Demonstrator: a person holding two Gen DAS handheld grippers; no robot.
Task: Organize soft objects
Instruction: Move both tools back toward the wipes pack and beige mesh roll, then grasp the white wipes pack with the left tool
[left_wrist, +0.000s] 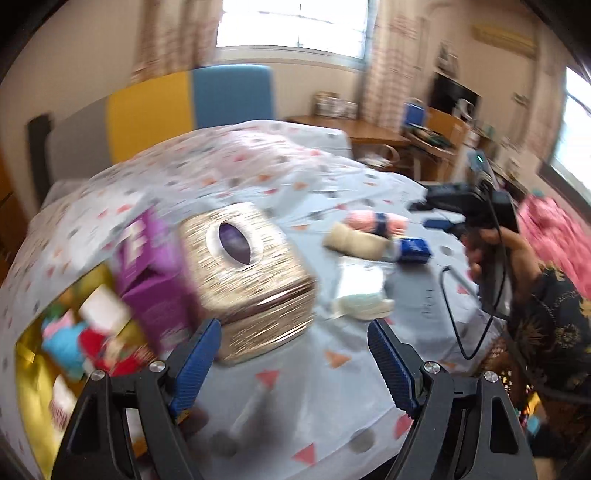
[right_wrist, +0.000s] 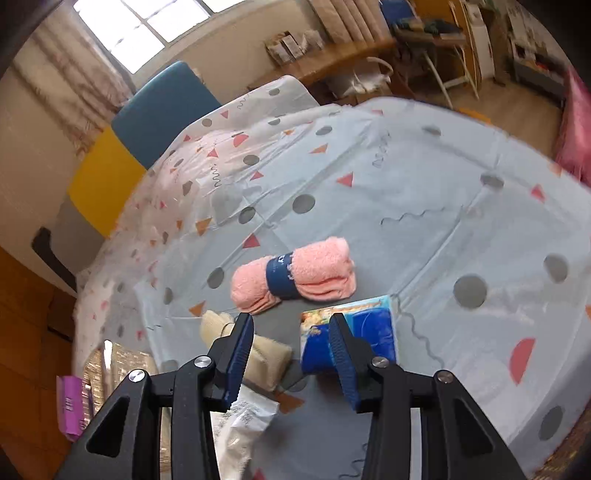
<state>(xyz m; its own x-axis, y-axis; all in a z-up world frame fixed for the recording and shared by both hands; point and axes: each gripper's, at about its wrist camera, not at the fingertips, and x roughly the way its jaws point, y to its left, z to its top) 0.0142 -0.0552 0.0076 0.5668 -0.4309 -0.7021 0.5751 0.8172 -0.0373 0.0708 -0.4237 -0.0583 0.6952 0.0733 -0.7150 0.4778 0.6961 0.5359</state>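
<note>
Two wrist cameras, both tilted down over my tongs at the bed.

My left view looks across the bed (left_wrist: 295, 177) from its near left edge, close above the gold tissue box (left_wrist: 247, 280), toward the far window. My right view sits nearer the middle, close over the pink towel roll (right_wrist: 295, 275). Both share that roll, the cream roll (right_wrist: 266, 354) and the yellow-and-blue headboard (left_wrist: 192, 107).

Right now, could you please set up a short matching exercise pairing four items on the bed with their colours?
Items:
1. rolled towel with a dark band
2. tissue box
3. carton beside the tissue box
4. flat packet near the right gripper

Colours:
A. purple
B. blue
C. pink
D. gold

Pairs: 1-C, 2-D, 3-A, 4-B
</note>
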